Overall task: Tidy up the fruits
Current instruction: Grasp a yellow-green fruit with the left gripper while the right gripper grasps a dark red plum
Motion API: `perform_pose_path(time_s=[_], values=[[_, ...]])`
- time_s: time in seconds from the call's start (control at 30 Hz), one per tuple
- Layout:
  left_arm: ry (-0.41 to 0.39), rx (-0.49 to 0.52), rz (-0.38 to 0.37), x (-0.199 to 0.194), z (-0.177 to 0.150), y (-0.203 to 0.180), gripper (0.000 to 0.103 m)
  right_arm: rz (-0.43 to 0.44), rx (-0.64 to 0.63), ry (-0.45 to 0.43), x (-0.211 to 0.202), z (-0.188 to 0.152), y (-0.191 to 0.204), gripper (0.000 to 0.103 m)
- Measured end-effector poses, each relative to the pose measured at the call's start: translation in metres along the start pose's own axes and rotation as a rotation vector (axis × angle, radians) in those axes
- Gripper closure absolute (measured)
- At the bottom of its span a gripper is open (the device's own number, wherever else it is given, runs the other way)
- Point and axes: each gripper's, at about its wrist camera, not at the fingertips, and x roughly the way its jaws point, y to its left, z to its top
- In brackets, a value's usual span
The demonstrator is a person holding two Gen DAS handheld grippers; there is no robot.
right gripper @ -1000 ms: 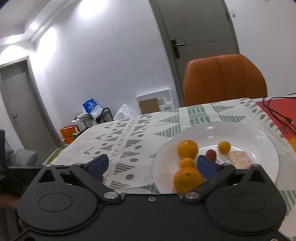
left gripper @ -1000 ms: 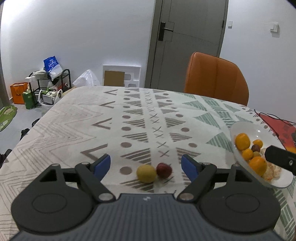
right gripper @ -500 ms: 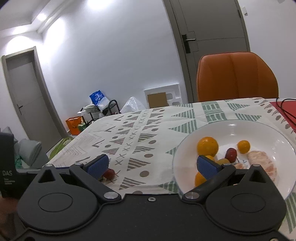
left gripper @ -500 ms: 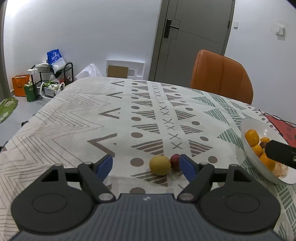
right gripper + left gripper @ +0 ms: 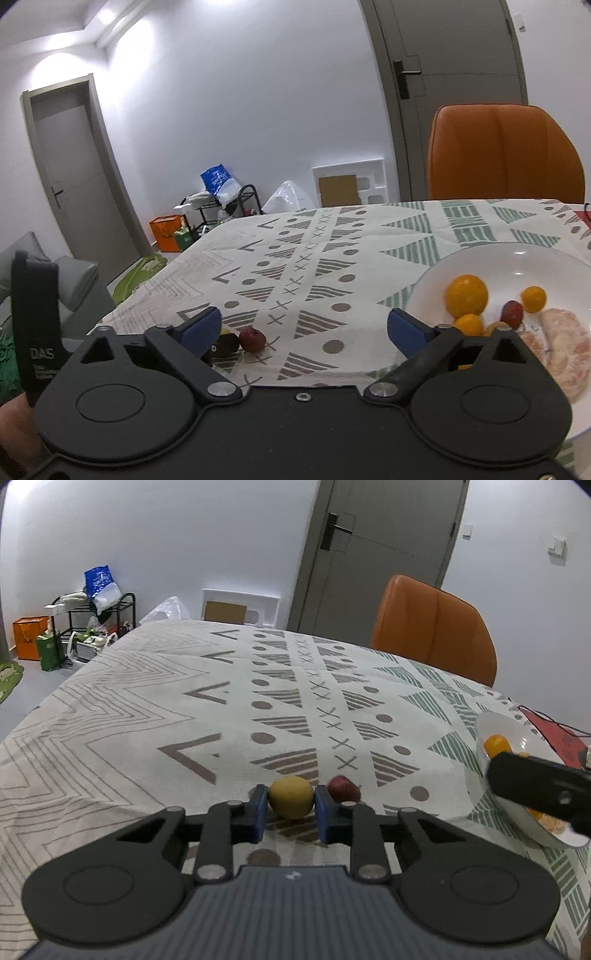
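Near the worktop's (image 5: 110, 716) front edge, the left hand-held gripper (image 5: 288, 808) is clamped on the yellow fruit (image 5: 290, 796), with the red fruit (image 5: 343, 789) just beside it; both are yet to reach the white plate (image 5: 491, 254) at the right edge, which already holds several fruits. Only the right wrist view shows those clearly, between the right hand-held gripper's (image 5: 304, 330) wide-apart jaws.
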Motion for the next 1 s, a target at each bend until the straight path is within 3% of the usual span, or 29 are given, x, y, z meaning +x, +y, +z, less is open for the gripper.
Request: perform_pose_path(time_s=[0.07, 0.17, 0.9, 1.0], values=[[-0.006, -0.009, 0.006, -0.003, 0.001, 0.005, 0.078, 0.007, -0.004, 0.012, 0.005, 0.001, 0.003, 0.019], [-0.010, -0.024, 0.012, -0.007, 0.004, 0.012, 0.078, 0.019, -0.007, 0.025, 0.012, 0.000, 0.006, 0.024], [-0.061, -0.093, 0.045, -0.034, 0.012, 0.053, 0.078, 0.055, -0.046, 0.173, 0.075, -0.007, 0.039, 0.052], [-0.061, -0.099, 0.048, -0.035, 0.012, 0.057, 0.078, 0.065, -0.045, 0.214, 0.085, -0.009, 0.037, 0.079]])
